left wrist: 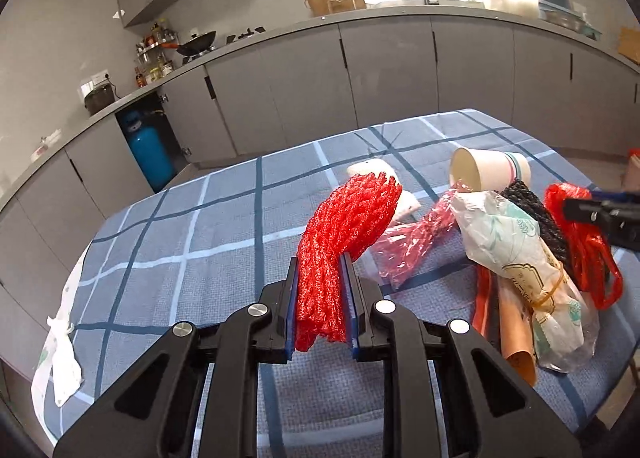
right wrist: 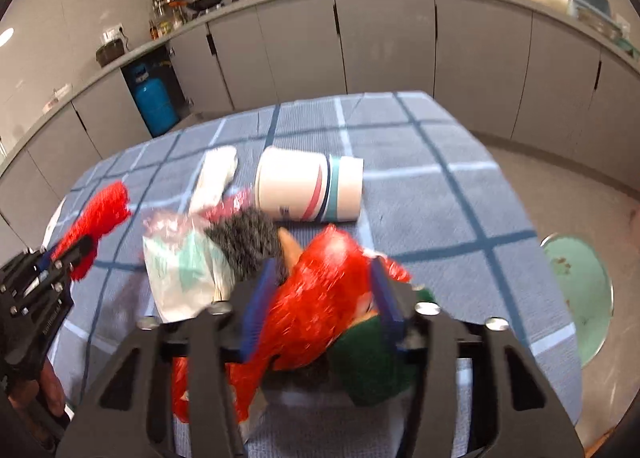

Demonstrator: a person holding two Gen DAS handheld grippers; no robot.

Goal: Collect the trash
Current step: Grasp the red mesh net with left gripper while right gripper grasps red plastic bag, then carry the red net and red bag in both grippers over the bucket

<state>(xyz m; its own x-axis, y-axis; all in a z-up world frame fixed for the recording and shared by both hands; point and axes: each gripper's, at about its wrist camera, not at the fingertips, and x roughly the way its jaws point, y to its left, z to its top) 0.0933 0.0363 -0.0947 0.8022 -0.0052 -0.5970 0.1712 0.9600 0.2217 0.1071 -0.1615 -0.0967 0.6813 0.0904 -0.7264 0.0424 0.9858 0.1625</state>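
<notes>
1. The left claw [left wrist: 320,298] is pinched on a red mesh net [left wrist: 344,234], whose long axis runs forward out of the jaws, clear of the counter [left wrist: 168,242].
2. To the right of it lies the remaining pile: a printed plastic bag [left wrist: 516,258] and a tipped paper cup [left wrist: 488,170].
3. The right claw [right wrist: 316,306] is closed on a red plastic bag [right wrist: 316,298]; the cup is just ahead of it, nearer this claw.
4. The green item [right wrist: 372,362] under the red bag is seen only in the right view.

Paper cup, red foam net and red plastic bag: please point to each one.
paper cup [right wrist: 304,186], right wrist view, its side wall.
red foam net [left wrist: 348,218], left wrist view, its fanned upper part.
red plastic bag [right wrist: 316,298], right wrist view, its crumpled middle.
</notes>
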